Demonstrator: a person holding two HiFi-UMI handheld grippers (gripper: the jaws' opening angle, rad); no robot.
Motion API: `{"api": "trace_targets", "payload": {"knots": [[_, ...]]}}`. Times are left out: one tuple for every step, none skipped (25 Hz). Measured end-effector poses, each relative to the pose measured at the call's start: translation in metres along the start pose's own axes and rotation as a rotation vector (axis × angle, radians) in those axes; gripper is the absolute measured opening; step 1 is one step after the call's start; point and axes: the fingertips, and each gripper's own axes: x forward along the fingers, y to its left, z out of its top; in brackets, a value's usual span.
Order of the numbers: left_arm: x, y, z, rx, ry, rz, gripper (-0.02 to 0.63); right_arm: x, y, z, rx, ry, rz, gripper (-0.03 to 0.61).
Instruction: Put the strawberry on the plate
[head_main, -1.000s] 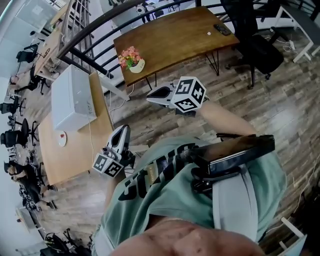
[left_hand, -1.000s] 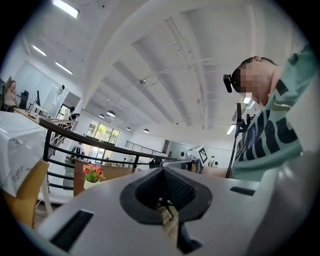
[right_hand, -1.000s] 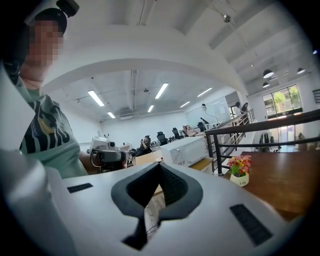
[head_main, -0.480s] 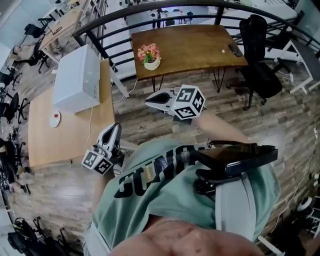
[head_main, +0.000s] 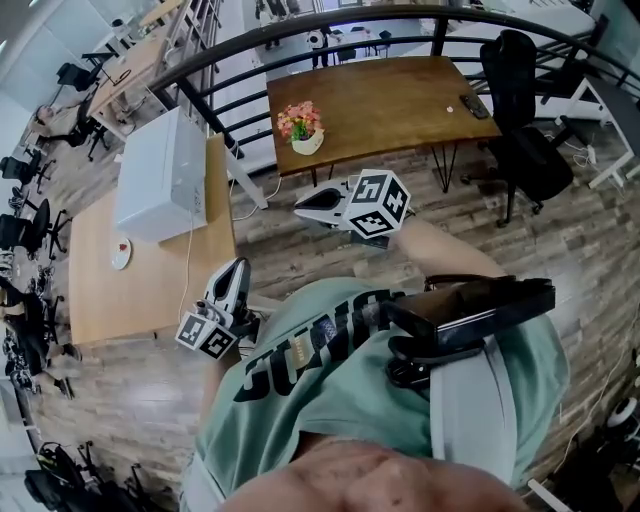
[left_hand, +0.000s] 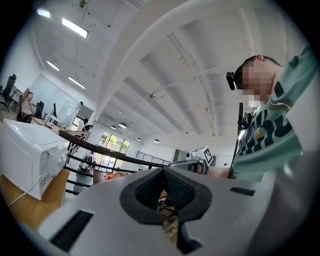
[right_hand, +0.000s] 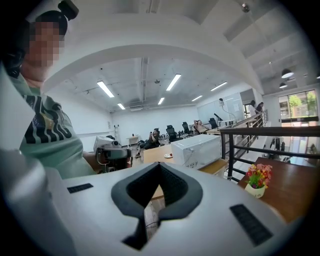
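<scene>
Wooden floor (head_main: 280, 250) lies open beside the light table (head_main: 150, 300), with left gripper (head_main: 238, 266) and right gripper (head_main: 301, 204) closed, empty, above it.

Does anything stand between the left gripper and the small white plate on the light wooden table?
Nothing upright. Between the shut left gripper and the small white plate lies bare light wooden table, crossed by a thin white cord lying flat. The white box stands off to the side.

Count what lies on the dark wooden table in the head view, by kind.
Potted flowers: 1
Dark remote-like device: 1
Small white object: 1
Total: 3
</scene>
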Motion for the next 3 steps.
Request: {"api": "trace_targets", "payload": {"knots": [[0.0027,-0.0014,-0.0003,-0.001,0.0,-0.001,0.005,-0.0023,-0.002,0.0013,-0.002,0.001,0.0,0.006],[0.0055,-0.0027,-0.0002,-0.001,0.001,-0.002,0.005,-0.0048,-0.004,0.0028,-0.004,0.001,0.0,0.006],[0.0084,-0.004,0.0,-0.001,0.001,-0.003,0.005,-0.0073,-0.006,0.0044,-0.007,0.001,-0.001,0.006]]}}
